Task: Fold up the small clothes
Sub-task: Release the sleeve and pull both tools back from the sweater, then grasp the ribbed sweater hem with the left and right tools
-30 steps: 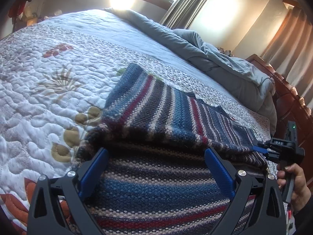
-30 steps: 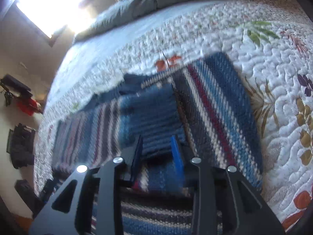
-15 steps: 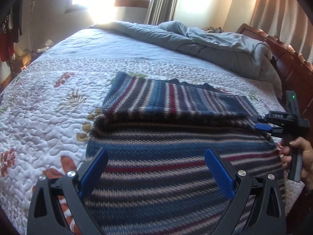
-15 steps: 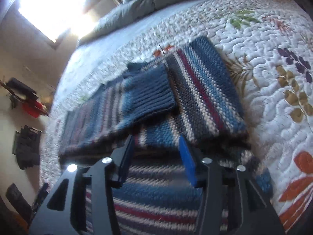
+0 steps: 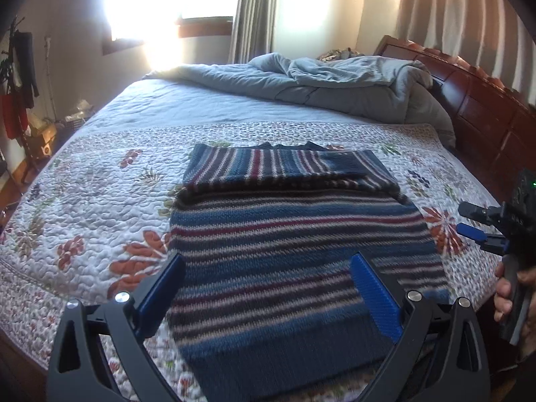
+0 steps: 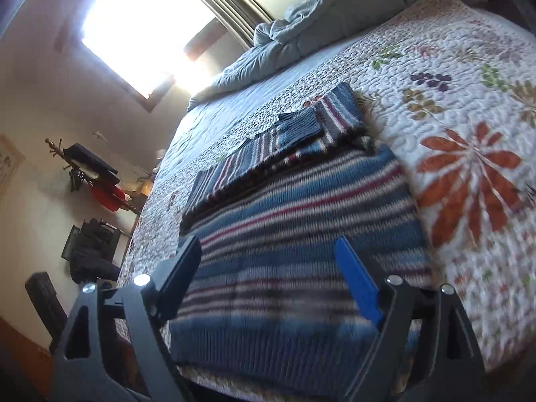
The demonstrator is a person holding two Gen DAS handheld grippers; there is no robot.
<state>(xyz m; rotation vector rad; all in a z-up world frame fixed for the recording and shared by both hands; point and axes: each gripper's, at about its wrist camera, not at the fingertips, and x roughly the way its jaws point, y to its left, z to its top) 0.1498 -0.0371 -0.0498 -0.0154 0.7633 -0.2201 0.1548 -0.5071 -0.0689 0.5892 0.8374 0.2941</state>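
A blue knit sweater [image 5: 294,234] with red, white and dark stripes lies flat on the floral quilt [image 5: 93,201]. Its far part is folded over toward me, with a sleeve laid across it. It also shows in the right wrist view [image 6: 294,234]. My left gripper [image 5: 268,288] is open and empty, raised above the sweater's near hem. My right gripper [image 6: 271,278] is open and empty above the near hem too. It shows in the left wrist view [image 5: 475,221] at the right, held in a hand, off the sweater's right edge.
A rumpled grey duvet [image 5: 335,87] lies at the far end of the bed by the dark wooden headboard [image 5: 485,100]. A coat rack with clothes [image 5: 16,83] stands at the left wall. The bed's near edge [image 5: 33,351] is just below my grippers.
Both grippers have pulled back and up from the sweater. The right gripper, which was shut on the folded sleeve, has let go and opened. The folded part now lies flat.
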